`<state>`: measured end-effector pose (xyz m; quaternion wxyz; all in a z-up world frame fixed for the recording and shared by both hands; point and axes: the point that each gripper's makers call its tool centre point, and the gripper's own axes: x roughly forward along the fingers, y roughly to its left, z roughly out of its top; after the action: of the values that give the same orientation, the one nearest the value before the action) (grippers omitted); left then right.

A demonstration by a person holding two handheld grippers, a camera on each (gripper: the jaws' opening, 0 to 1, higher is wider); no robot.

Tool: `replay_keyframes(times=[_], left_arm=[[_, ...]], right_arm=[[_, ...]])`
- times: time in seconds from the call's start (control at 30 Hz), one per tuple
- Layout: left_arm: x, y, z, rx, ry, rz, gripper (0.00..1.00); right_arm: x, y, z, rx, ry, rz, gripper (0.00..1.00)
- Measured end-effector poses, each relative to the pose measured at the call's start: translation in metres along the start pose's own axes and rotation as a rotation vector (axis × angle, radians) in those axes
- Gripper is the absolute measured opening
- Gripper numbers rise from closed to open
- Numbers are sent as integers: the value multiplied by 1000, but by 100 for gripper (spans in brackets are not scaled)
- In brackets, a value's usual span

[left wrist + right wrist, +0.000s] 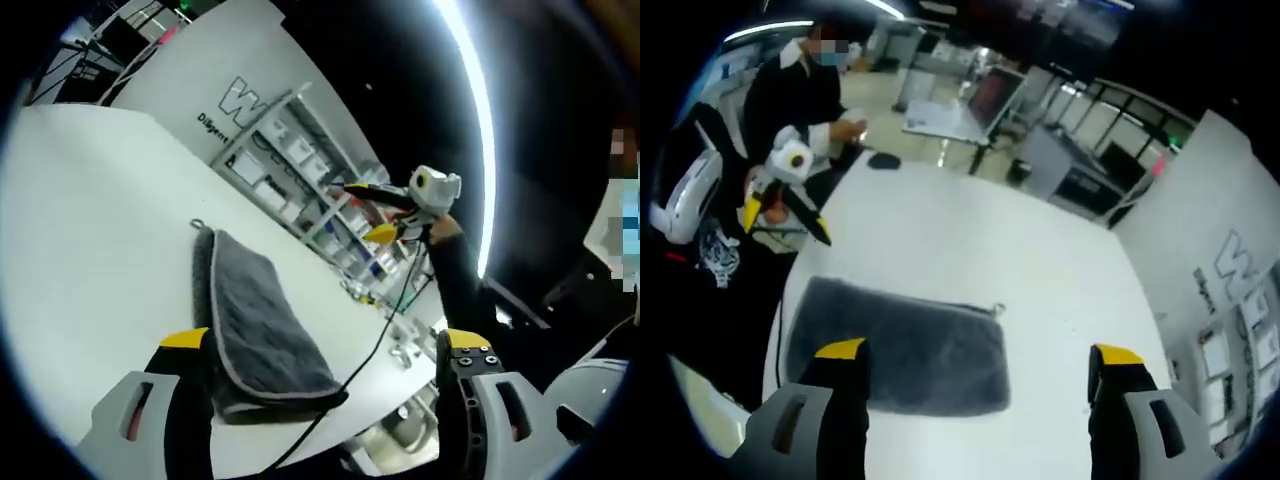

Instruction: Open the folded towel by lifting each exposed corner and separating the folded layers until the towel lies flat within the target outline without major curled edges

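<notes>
White tabletop (pixel 1040 260) carries the grey folded towel (pixel 900 345), its long axis running across the right claw's (pixel 975 375) line of sight, hanging loop toward that claw's centre. Both claws are released and empty; the left claw (pixel 325 370) straddles the towel's near end and looks nearer. Wall lettering is partly readable: "W", "Dil".

Not much readable here tbh. The white wall panel (pixel 215 75) in the left gripper view has a big outlined "W" with smaller lettering under it starting "Dil", the rest too blurry. In the right gripper view the same wall (pixel 1230 290) shows "W" again.
</notes>
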<state>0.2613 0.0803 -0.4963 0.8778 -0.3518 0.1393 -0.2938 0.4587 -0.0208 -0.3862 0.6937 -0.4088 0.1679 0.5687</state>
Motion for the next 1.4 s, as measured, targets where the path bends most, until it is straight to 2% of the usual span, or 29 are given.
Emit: replay_keyframes(times=[0.2, 0.33, 0.5, 0.63, 0.77, 0.9, 1.13, 1.4], left_arm=[[2, -2, -13, 12, 47, 2, 87], [4, -2, -18, 8, 68, 5, 86], [9, 0, -31, 10, 122, 16, 85], [10, -1, -37, -5, 152, 4, 85], [13, 4, -40, -36, 166, 8, 84], [16, 6, -43, -16, 200, 20, 83], [19, 10, -52, -44, 241, 30, 82], [23, 5, -53, -65, 259, 6, 77]], right_arm=[[3, -8, 2, 0, 8, -10, 91], [7, -7, 2, -13, 27, 12, 90], [9, -6, 9, -34, 33, 24, 90], [10, -6, 12, -45, 40, 33, 89], [14, -7, 10, -53, 50, 45, 89], [18, -7, 10, -62, 53, 60, 88], [29, -10, 3, -54, 70, 89, 85], [40, -10, 0, -50, 82, 115, 84]])
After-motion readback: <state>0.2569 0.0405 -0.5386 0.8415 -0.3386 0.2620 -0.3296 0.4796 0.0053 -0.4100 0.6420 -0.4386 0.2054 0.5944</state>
